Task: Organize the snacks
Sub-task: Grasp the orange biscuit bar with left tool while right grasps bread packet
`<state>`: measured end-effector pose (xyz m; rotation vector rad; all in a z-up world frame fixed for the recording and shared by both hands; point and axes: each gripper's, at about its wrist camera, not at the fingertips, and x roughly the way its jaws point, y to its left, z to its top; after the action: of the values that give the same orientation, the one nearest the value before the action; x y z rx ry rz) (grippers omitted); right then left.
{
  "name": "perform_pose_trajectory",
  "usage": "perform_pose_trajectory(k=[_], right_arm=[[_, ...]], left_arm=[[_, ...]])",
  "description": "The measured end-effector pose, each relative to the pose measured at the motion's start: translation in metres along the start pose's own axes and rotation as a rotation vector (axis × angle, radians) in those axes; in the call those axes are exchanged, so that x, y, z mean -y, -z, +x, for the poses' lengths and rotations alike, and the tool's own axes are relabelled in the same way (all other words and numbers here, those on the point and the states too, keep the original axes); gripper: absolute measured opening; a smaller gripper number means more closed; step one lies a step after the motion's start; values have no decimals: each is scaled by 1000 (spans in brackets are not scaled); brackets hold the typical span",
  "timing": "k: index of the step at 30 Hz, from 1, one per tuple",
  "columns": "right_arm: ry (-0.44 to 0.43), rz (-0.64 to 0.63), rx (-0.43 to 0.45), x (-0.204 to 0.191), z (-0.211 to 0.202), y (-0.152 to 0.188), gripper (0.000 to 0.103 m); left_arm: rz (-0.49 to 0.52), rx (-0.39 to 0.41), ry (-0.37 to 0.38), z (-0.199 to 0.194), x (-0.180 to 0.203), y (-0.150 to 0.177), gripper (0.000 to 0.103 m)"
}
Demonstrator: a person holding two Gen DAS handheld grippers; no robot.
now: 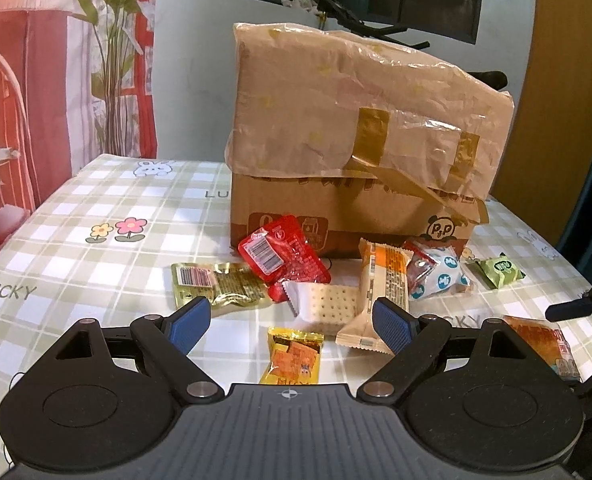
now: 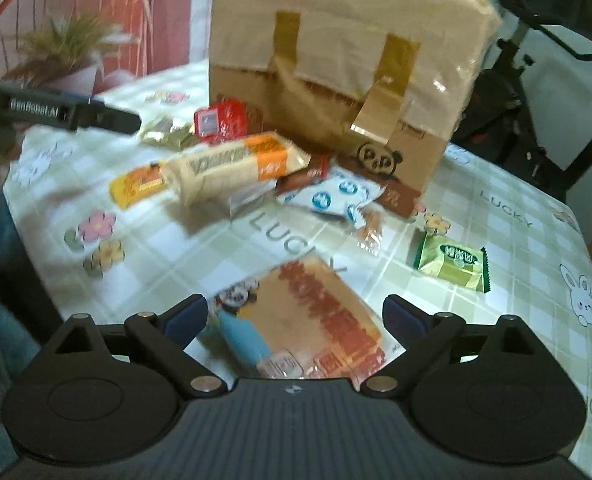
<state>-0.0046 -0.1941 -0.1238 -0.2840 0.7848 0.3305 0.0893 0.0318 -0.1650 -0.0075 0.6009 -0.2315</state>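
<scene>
While both claws hang spread and empty above the checked tablecloth (image 1: 95, 200), the snacks lie scattered in front of a taped cardboard box (image 1: 356, 152). Left gripper (image 1: 291, 320): jaws wide, framing a cracker packet (image 1: 328, 306) and a small yellow packet (image 1: 293, 356), touching neither. Right gripper (image 2: 294, 318): jaws wide, with a flat orange-and-brown packet (image 2: 300, 320) lying on the cloth between them, the pads not yet pressing it. Likely faults: closing on so thin and flat a packet may let the pads skid over its film or merely pinch a corner, so that it droops or slips; on the left, the cream-and-orange bar (image 1: 380, 292) lies just beside the right-hand pad (image 1: 392, 326) and could be nudged or caught with the cracker. Uncertain or concealed: the right wrist view is blurred, so wrapper print is unreadable; the box's top is sealed by paper and tape, its contents unseen; the flat packet's near end is hidden beneath the gripper body, and the overlapping red packet (image 1: 283, 252) covers part of the gold one (image 1: 215, 284).
</scene>
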Motion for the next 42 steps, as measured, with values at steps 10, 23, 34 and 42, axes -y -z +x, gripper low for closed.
perform_pose_trajectory(k=[10,23,34,42], right_arm=[[-58,-26,-41,7,11,-8,101],[-48,-143,-113,3,23,-3,100],[-81,26,3,13,46,-20,77],[-3,116,97,8,53,-18,77]], left_arm=[[-15,-13,6,2,-2,1,90],[-16,-25,21,5,0,4,89],[2,-25,100,14,7,0,83],[98,-79,157,53,36,-11,71]])
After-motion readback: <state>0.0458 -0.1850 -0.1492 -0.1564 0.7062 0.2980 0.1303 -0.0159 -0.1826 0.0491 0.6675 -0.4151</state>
